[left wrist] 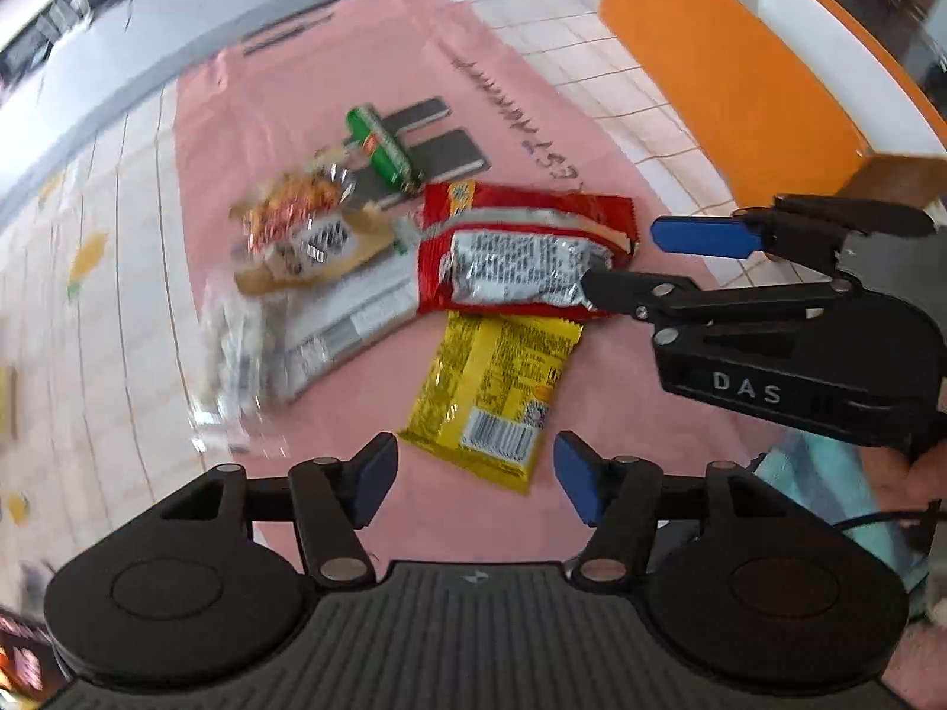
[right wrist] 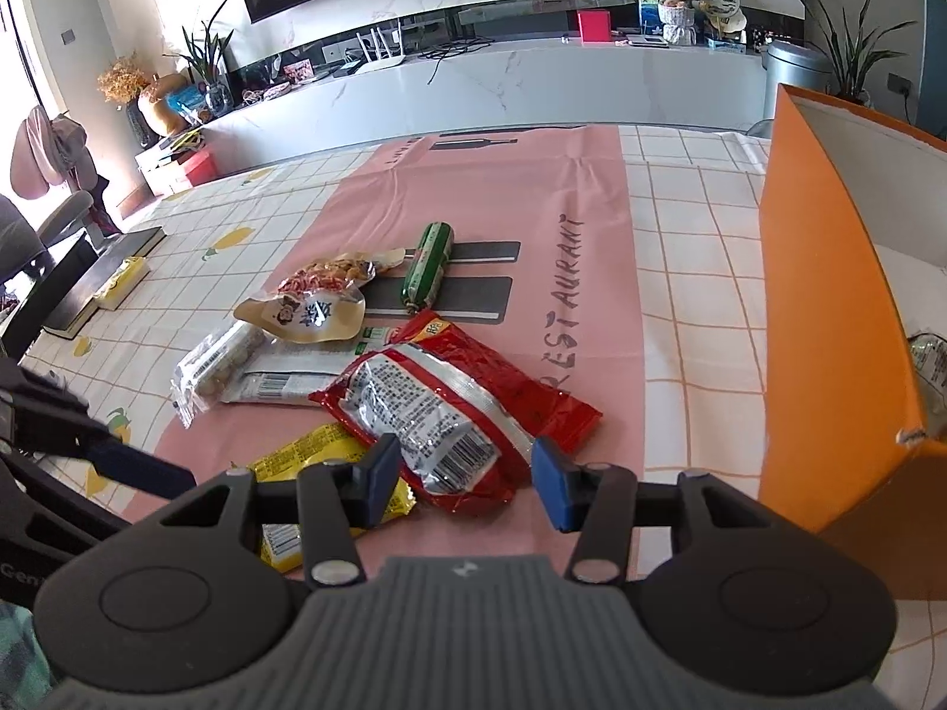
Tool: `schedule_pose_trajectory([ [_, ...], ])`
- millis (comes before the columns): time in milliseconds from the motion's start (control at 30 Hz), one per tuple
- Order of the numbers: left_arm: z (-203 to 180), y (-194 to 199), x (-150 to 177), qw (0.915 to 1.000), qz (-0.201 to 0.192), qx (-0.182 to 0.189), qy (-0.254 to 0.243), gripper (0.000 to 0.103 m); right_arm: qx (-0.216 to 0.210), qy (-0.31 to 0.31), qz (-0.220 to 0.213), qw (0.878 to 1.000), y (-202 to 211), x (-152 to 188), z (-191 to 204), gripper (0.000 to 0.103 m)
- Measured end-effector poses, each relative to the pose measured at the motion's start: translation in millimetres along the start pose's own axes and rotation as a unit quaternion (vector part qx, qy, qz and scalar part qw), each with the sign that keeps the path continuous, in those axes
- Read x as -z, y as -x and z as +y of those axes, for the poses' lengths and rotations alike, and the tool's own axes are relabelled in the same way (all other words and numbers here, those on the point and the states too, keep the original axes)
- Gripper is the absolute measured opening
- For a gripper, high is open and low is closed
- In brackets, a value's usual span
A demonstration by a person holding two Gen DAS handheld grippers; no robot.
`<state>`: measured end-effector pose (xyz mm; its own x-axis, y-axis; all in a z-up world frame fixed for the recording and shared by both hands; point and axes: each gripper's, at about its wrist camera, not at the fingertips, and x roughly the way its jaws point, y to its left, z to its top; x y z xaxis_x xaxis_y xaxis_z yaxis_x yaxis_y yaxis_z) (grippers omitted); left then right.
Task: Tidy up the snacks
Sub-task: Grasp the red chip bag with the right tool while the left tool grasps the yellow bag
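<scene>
Looking down along the left gripper (left wrist: 475, 476), its two blue-padded fingers stand spread with nothing between them. Just ahead of the gap lies a yellow snack packet (left wrist: 494, 393), back side up with its barcode nearest the fingers, flat on the pink table runner (left wrist: 367, 53). Beyond the yellow packet, and overlapping its far edge, is a red snack bag (left wrist: 521, 248) showing its silver printed back. Farther ahead and to the left sit a beige pouch (left wrist: 296, 236), a silver-white flat packet (left wrist: 343, 325) and, farthest off, a green sausage stick (left wrist: 383, 145). To the right, the right gripper (left wrist: 645, 257) reaches in sideways, one black finger over the red bag's right end and its blue pad apart above it; the view is blurred, so contact cannot be told. An orange box (left wrist: 710, 77) stands far right, beyond that gripper.

From the right wrist view, the right gripper (right wrist: 464, 482) is partly spread, its pads on either side of the near end of the red snack bag (right wrist: 461, 402); whether they press on it cannot be told. The yellow snack packet (right wrist: 308, 455) lies under the left finger, tucked beneath the red bag. Ahead and left are a clear pack of round snacks (right wrist: 216, 364), the beige pouch (right wrist: 308, 313) and the green sausage stick (right wrist: 427, 263). The orange box (right wrist: 828, 319) rises close on the right, with a silver packet (right wrist: 926, 355) inside it. The left gripper's finger (right wrist: 136, 467) shows at the left edge.
</scene>
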<state>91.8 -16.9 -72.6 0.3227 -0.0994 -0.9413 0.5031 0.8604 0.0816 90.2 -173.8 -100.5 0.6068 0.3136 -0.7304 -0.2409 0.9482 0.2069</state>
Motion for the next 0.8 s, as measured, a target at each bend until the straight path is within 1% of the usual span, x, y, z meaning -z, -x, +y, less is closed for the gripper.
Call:
schedule_pose_trajectory([
  [33, -7.0, 4.3, -2.9, 0.9992, -0.017, -0.012, -0.035, 0.081, 0.002, 0.001, 0.001, 1.0, 0.1, 0.5, -0.6, 0.049],
  [67, -14.6, 7.6, -4.9, 0.9971, -0.033, -0.015, -0.066, 0.086, 0.004, -0.002, 0.001, 1.0, 0.5, 0.9, -2.2, 0.049],
  [100, -19.9, 8.0, -7.2, 0.9952, -0.042, -0.011, -0.087, 0.088, 0.002, -0.007, 0.0, 1.0, 1.0, 0.9, -4.0, 0.049],
  [167, -28.0, 0.9, -8.5, 0.9934, -0.051, 0.001, -0.103, 0.088, -0.004, -0.021, -0.003, 1.0, 1.9, 0.2, -9.7, 0.05],
  [233, -30.7, -11.1, -4.3, 0.9939, -0.053, 0.002, -0.097, 0.088, -0.004, -0.029, -0.006, 1.0, 2.1, 0.1, -13.3, 0.05],
  [333, -23.1, -26.0, 5.1, 0.9957, -0.055, 0.008, -0.074, 0.088, -0.007, -0.025, -0.007, 1.0, 1.1, 1.1, -14.2, 0.052],
  [400, -15.1, -30.5, 10.3, 0.9959, -0.064, 0.016, -0.062, 0.088, -0.014, -0.017, -0.007, 1.0, -0.6, 0.9, -11.9, 0.056],
  [433, -11.3, -31.5, 12.0, 0.9958, -0.07, 0.021, -0.056, 0.088, -0.017, -0.008, -0.006, 1.0, -2.2, 0.7, -9.8, 0.06],
  [500, -4.1, -35.2, 12.8, 0.9954, -0.076, 0.034, -0.046, 0.088, -0.018, 0.015, 0.0, 1.0, -6.2, -1.0, -4.1, 0.064],
  [567, 1.2, -39.7, 12.7, 0.9949, -0.082, 0.05, -0.031, 0.088, -0.017, 0.041, 0.001, 0.999, -10.0, -3.6, 1.7, 0.072],
  [633, 1.7, -44.7, 13.4, 0.9943, -0.083, 0.06, -0.031, 0.088, -0.015, 0.076, -0.002, 0.997, -13.0, -7.6, 7.5, 0.078],
  [667, 0.8, -47.0, 14.1, 0.9941, -0.088, 0.055, -0.033, 0.088, -0.012, 0.096, -0.003, 0.995, -15.1, -10.1, 10.2, 0.082],
  [733, -0.4, -51.3, 15.6, 0.9941, -0.093, 0.043, -0.034, 0.088, 0.0, 0.139, -0.008, 0.99, -21.1, -15.2, 14.6, 0.086],
  [800, -0.2, -55.9, 17.5, 0.9944, -0.096, 0.036, -0.025, 0.09, -0.003, 0.168, -0.007, 0.986, -29.8, -19.8, 15.5, 0.088],
])
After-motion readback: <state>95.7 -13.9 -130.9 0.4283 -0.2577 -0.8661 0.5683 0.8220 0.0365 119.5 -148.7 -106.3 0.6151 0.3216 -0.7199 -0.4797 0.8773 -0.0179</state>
